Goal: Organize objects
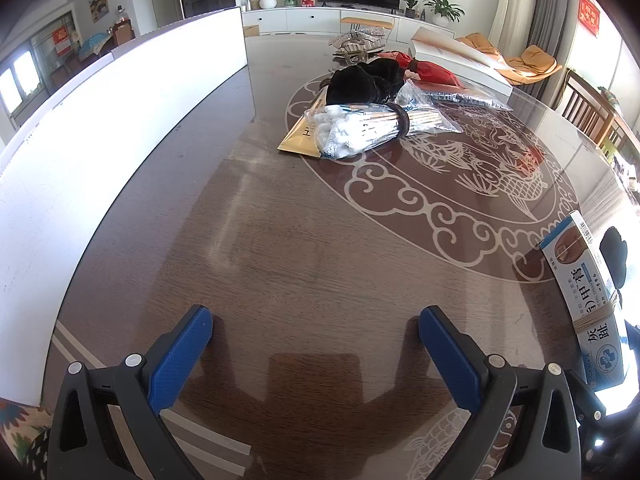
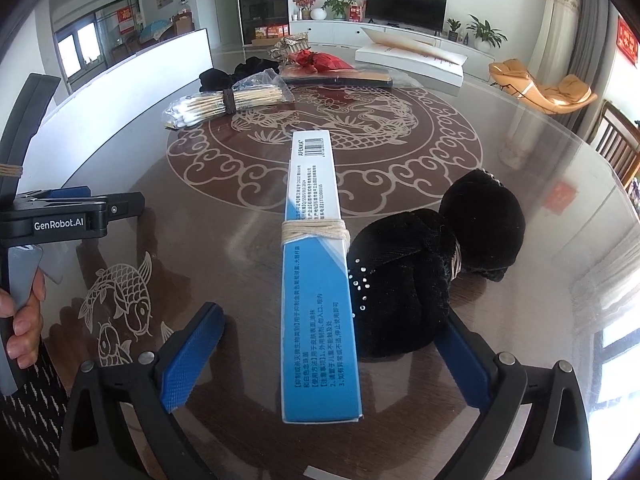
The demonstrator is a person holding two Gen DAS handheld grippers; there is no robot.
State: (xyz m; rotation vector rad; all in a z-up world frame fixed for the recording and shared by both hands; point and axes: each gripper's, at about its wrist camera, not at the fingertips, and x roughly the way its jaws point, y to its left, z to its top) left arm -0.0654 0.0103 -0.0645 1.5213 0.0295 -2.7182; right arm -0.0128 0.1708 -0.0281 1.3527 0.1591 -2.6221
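Blue box point(image 2: 316, 276) lies on worktop point(image 2: 240, 264) between spread right claw point(image 2: 328, 356), touching black velvet pouch point(image 2: 436, 268). Left claw point(image 1: 316, 360) spread, empty. Risk judged: pouch snagged when box is pinched.

Long blue-and-white box point(image 2: 316, 280) bound with twine lying on the glass-topped table point(image 2: 500, 128), between the spread fingers of the right gripper point(image 2: 328, 344), black velvet scrunchie point(image 2: 436, 264) touching the box's right side, bagged cotton swabs point(image 2: 224, 102) well beyond the box, left gripper point(image 2: 60, 212) far left of the box.
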